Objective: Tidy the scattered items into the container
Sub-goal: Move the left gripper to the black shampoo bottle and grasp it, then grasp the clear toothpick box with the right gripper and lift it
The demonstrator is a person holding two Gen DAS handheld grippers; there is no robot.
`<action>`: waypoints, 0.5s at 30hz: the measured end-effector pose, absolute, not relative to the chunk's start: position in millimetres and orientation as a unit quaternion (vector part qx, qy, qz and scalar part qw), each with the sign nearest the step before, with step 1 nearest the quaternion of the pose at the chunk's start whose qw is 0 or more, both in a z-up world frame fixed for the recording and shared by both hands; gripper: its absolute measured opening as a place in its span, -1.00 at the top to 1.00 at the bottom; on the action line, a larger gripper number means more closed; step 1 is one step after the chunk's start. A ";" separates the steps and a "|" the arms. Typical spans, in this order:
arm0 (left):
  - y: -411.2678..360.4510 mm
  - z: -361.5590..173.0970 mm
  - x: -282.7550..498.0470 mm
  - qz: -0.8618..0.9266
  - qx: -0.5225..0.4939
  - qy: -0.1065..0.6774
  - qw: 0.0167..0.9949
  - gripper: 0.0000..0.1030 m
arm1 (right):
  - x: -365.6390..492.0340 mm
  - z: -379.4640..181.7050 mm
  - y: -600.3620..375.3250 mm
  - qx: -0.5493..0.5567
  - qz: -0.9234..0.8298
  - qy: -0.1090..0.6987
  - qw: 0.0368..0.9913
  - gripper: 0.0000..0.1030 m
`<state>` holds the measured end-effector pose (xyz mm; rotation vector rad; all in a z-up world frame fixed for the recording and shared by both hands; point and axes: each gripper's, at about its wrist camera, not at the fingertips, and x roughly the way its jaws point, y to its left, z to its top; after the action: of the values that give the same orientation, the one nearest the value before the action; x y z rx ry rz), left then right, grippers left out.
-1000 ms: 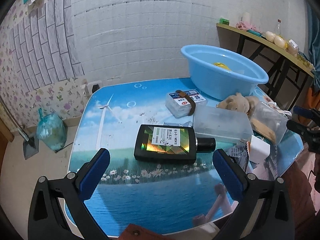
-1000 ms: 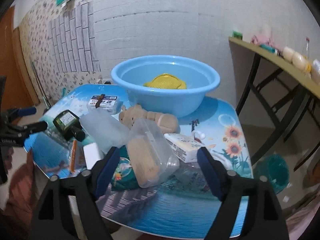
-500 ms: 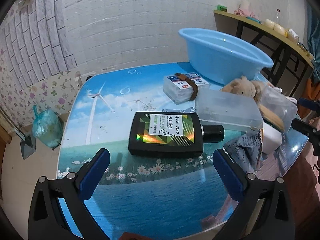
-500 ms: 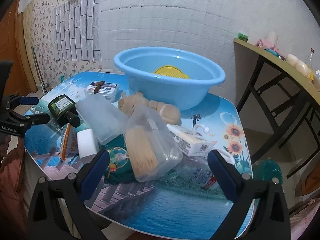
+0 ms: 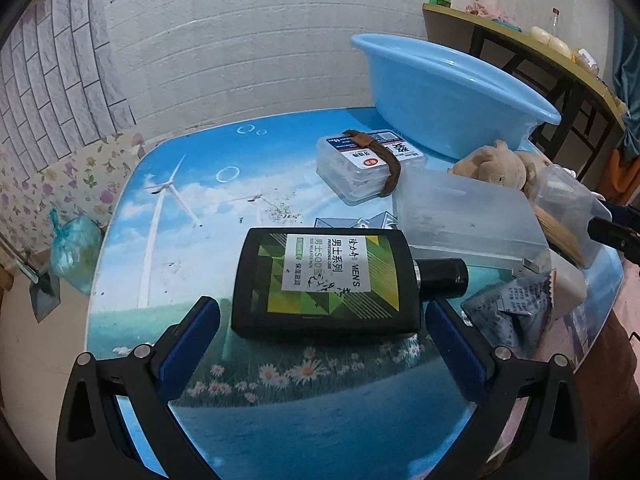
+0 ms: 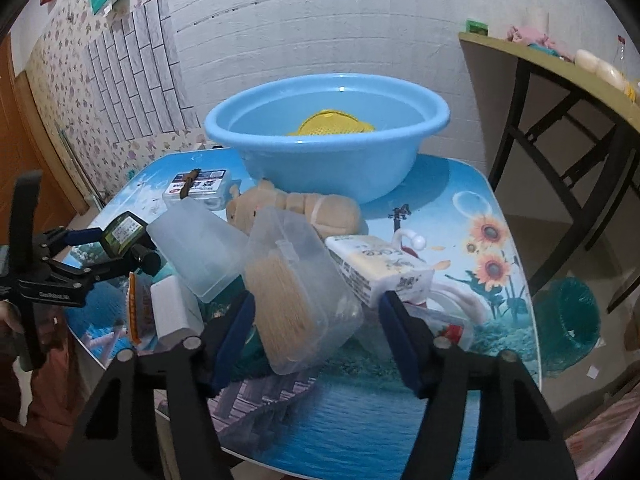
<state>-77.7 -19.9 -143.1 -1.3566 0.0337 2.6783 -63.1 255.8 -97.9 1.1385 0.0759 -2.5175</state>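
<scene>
bench (image 5: 280, 420) printed with seascape, clutter bunched at near edge. blue basin (image 6: 328, 152) at back by wall, within reach as container, yellow item already inside. left gripper (image 5: 322, 330) fingers wide apart, straddling black bottle (image 5: 326, 280) lying flat, nothing gripped. right gripper (image 6: 316, 330) fingers closing around clear box of sticks (image 6: 300, 292), pads not yet pressing.

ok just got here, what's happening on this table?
A person with a gripper in each hand is tidying clutter into the blue basin. The left gripper is open around the black bottle, not gripping yet. The right gripper's jaws are closing around the clear box of sticks, pads not visibly pressing. Only a yellow item is in the basin so far.
</scene>
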 end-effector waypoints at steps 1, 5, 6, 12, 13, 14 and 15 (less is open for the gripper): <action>-19.9 -144.3 -78.9 0.889 -0.453 0.010 0.073 -1.00 | -63.8 -98.3 255.4 0.405 -0.894 0.027 0.189 -0.23; -19.2 -148.5 -82.2 0.883 -0.463 -0.001 0.081 -0.99 | -65.3 -98.4 253.7 0.405 -0.894 0.028 0.190 -0.05; -19.7 -148.4 -81.7 0.882 -0.464 -0.007 0.084 -0.98 | -65.3 -98.6 253.3 0.407 -0.893 0.031 0.191 0.08; -19.3 -144.9 -73.7 0.883 -0.463 0.002 0.076 -0.73 | -59.3 -91.9 252.9 0.393 -0.897 0.038 0.200 0.20; -19.6 -144.7 -72.2 0.883 -0.464 0.001 0.075 -0.73 | -58.6 -90.9 252.0 0.390 -0.898 0.042 0.199 0.21; -19.6 -144.2 -69.7 0.883 -0.463 0.000 0.074 -0.73 | -56.7 -89.4 250.0 0.386 -0.900 0.051 0.198 0.22; -19.1 -143.9 -67.1 0.883 -0.464 0.000 0.072 -0.73 | -54.5 -88.1 247.7 0.382 -0.901 0.061 0.197 0.24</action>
<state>-67.1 -19.1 -143.9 -1.3935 0.0015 2.6534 -54.5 247.7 -88.1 1.0695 0.1711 -2.5230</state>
